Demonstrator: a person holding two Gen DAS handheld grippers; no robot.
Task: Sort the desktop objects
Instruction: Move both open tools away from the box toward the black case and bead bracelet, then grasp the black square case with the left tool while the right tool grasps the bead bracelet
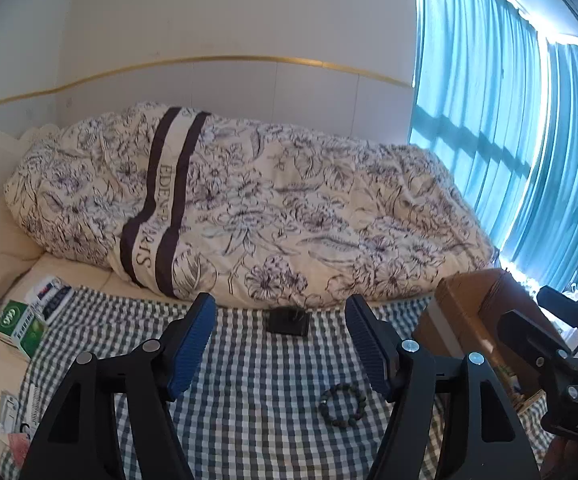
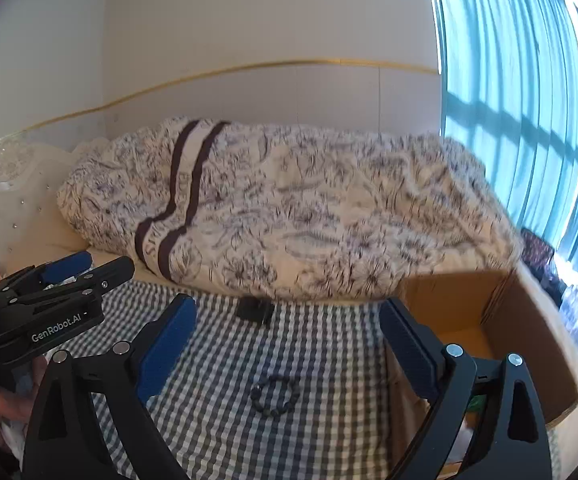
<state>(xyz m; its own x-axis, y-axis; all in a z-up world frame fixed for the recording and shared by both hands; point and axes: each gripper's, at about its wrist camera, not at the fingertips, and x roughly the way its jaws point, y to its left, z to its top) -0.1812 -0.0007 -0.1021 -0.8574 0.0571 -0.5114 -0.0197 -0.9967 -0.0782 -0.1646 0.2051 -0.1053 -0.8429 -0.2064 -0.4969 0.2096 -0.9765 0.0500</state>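
A dark beaded bracelet (image 1: pixel 342 405) lies on the checked cloth (image 1: pixel 257 400), just inside my left gripper's right finger. A small black box (image 1: pixel 289 321) sits at the cloth's far edge by the duvet. My left gripper (image 1: pixel 281 320) is open and empty above the cloth. In the right wrist view the bracelet (image 2: pixel 275 396) lies between the fingers of my right gripper (image 2: pixel 289 320), which is open and empty. The black box (image 2: pixel 255 311) is beyond it. The left gripper (image 2: pixel 65 276) shows at the left of this view.
An open cardboard box (image 2: pixel 501 320) stands at the right of the cloth, its flap (image 1: pixel 473 312) beside the right gripper's body. A green carton (image 1: pixel 19 330), packets and small items lie at the left. A flowered duvet (image 1: pixel 249 208) fills the bed behind. Blue curtains (image 1: pixel 509 128) hang at right.
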